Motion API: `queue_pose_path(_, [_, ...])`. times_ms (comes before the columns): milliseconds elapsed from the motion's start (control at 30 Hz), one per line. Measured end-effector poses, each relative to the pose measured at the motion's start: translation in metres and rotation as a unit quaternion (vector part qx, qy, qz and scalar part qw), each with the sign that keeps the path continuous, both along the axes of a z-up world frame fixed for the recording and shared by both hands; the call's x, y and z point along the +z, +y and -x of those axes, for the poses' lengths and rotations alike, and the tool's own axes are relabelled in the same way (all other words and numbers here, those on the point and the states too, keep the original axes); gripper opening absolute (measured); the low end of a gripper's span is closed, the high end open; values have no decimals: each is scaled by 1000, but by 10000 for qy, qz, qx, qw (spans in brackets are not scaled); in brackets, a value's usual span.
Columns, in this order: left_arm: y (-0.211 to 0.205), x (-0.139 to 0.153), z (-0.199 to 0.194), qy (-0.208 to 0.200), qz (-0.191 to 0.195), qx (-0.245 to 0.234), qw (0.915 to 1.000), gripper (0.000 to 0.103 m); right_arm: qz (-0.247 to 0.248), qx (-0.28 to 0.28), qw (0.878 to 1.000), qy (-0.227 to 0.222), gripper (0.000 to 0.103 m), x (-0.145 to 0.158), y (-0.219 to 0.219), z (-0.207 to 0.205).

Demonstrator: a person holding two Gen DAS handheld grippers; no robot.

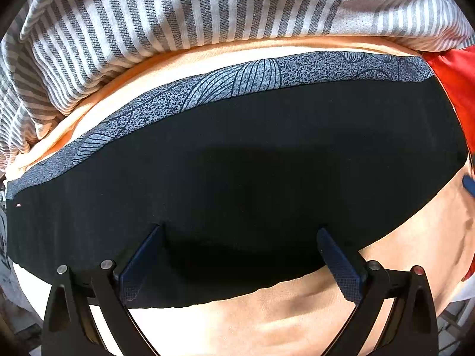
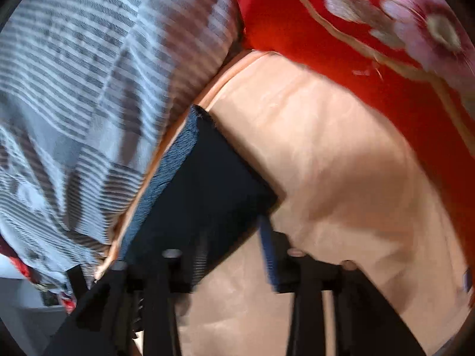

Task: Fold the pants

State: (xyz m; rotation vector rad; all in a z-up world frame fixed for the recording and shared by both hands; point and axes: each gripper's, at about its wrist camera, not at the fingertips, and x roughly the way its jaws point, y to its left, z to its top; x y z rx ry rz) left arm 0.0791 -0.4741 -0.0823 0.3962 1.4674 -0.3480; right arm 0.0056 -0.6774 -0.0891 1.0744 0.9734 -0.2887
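The black pants [image 1: 252,154] lie folded into a flat long strip on a peach sheet [image 1: 297,320]. A blue-grey patterned band [image 1: 237,80] runs along their far edge. My left gripper [image 1: 240,231] points straight down over the near edge of the pants. It is open wide, with the dark blue fingertips [image 1: 332,255] resting on or just above the cloth and nothing pinched. In the blurred right wrist view, one end of the pants [image 2: 207,190] shows its patterned band [image 2: 175,163]. My right gripper [image 2: 234,252] is open at that corner, its pads apart from the cloth.
A grey-and-white striped cloth [image 1: 178,14] is bunched along the far side of the pants. A red flowered fabric [image 2: 341,23] lies beyond the pants' end, and its edge [image 1: 454,83] also shows in the left wrist view. Bare peach sheet [image 2: 341,163] spreads to the right.
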Motion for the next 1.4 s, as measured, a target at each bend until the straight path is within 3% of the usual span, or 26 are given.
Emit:
queue_pose_path(333, [22,19,-5,-59,101,149,9998,103,-1151,-261,9907,-676,57,-45,10,11])
queue_pose_path(533, [27,33,-25,-198,255,420,9986,103,-1294,-421,9836,-1182,59,-50,3,-7])
queue_pose_path(733, [29,44,-69,-672,291,760,9944,103,-1456,-315,9785,-1427,58,-52,6,-39])
queue_pose_path(800, [31,42,-87,-864,263,993,9910,103,-1733,-203,9731,-1505,54,-53,10,-49])
queue_pose_path(867, [35,36,-100,-939,239,1200,9880,103,-1878,-66,9701,-1538,37,-50,13,-53])
queue_pose_path(933, [39,25,-110,-916,190,1373,9861,103,-1864,30,9702,-1549,31,-45,14,-52])
queue_pose_path(1067, [37,-9,-121,-773,90,1524,9853,103,-1903,83,9708,-1460,29,-46,13,-53])
queue_pose_path(1100, [36,-12,-120,-956,129,1495,9840,103,-1936,75,9706,-1432,26,-48,13,-52])
queue_pose_path(1133, [35,-12,-120,-1141,144,1436,9829,103,-2020,47,9685,-1453,19,-50,13,-51])
queue_pose_path(1200, [32,-10,-118,-1296,69,1221,9840,103,-2162,20,9627,-1628,17,-45,13,-49])
queue_pose_path(1300, [38,0,-123,-1068,57,1064,9885,103,-2066,182,9616,-1798,17,-27,21,-52])
queue_pose_path(1400, [58,19,-117,-1089,123,1034,9886,103,-1941,370,9610,-1934,17,-5,30,-57])
